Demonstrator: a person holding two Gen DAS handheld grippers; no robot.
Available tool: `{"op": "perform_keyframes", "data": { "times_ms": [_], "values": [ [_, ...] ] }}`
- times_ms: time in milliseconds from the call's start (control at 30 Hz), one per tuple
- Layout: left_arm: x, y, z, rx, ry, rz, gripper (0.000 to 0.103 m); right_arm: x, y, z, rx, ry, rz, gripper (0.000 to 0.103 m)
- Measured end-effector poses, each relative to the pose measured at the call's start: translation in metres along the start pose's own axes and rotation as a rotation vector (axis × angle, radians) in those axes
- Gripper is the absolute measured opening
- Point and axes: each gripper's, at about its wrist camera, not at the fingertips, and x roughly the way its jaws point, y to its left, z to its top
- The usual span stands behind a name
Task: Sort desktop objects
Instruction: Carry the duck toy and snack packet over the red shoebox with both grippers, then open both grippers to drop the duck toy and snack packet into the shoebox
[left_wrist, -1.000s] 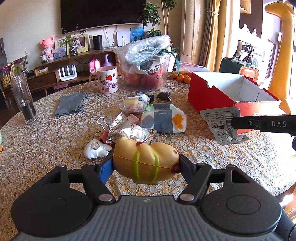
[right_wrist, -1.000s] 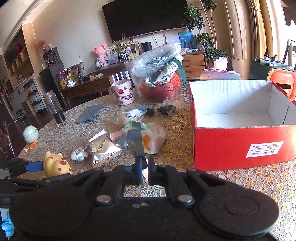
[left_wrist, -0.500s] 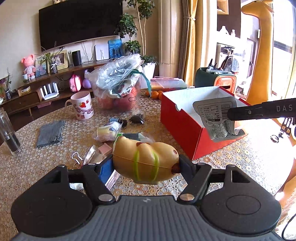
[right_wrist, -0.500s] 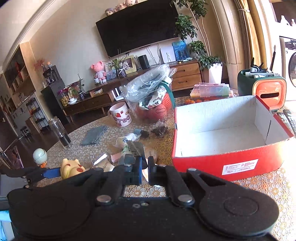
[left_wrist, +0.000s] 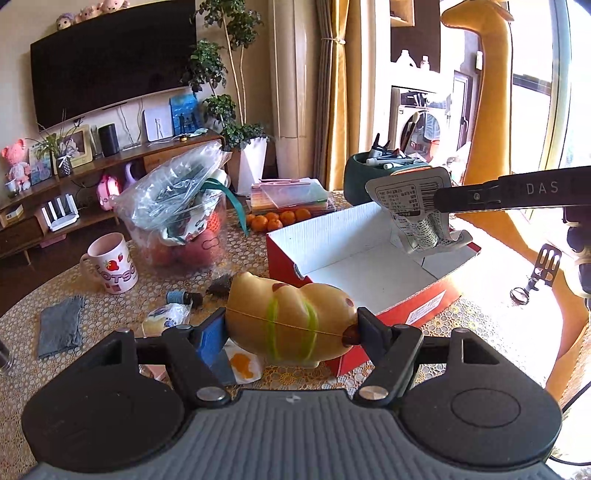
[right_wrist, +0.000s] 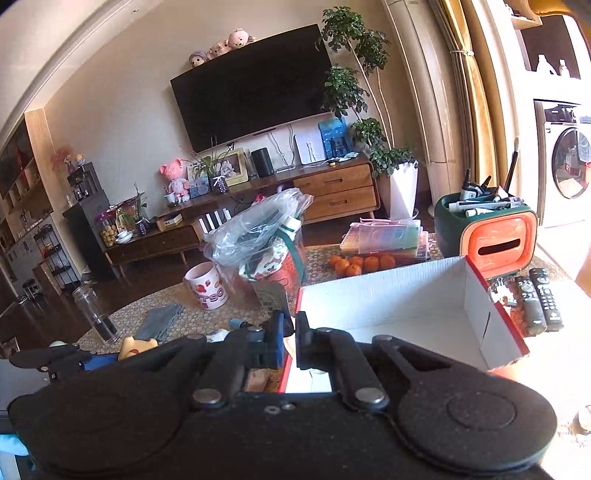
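Note:
My left gripper (left_wrist: 291, 330) is shut on a yellow squishy toy (left_wrist: 288, 310) with green stripes, held above the table just before the near corner of the red shoebox (left_wrist: 354, 236). My right gripper (right_wrist: 290, 325) is shut on a silver foil packet (left_wrist: 417, 210), which hangs over the box's open top near its right end. In the right wrist view the packet (right_wrist: 273, 297) shows edge-on above the fingers, the box (right_wrist: 406, 291) lies open and white inside, and the toy (right_wrist: 136, 345) sits at the lower left.
On the lace-covered table lie a pink mug (left_wrist: 112, 264), a plastic bag of fruit (left_wrist: 177, 218), tangerines (left_wrist: 275, 219), a grey cloth (left_wrist: 59, 326) and small snack packs (left_wrist: 166, 317). A green pen holder (right_wrist: 487, 229) and remotes (right_wrist: 543, 299) stand beyond the box.
Both grippers have risen and swung toward the red box. The packet went from in front of the box to over its opening. The toy has come up to the box's near corner.

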Motion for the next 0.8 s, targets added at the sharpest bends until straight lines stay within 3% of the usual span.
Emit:
{"op": "perform_keyframes", "data": {
  "times_ms": [333, 800],
  "values": [
    [0.057, -0.043, 0.039, 0.135, 0.015, -0.054, 0.073, 0.018, -0.037, 0.009, 0.009, 0.015, -0.065, 0.005],
    [0.188, -0.076, 0.047, 0.182, 0.235, -0.127, 0.073, 0.088, -0.105, -0.020, 0.089, 0.147, -0.174, 0.000]
  ]
}}
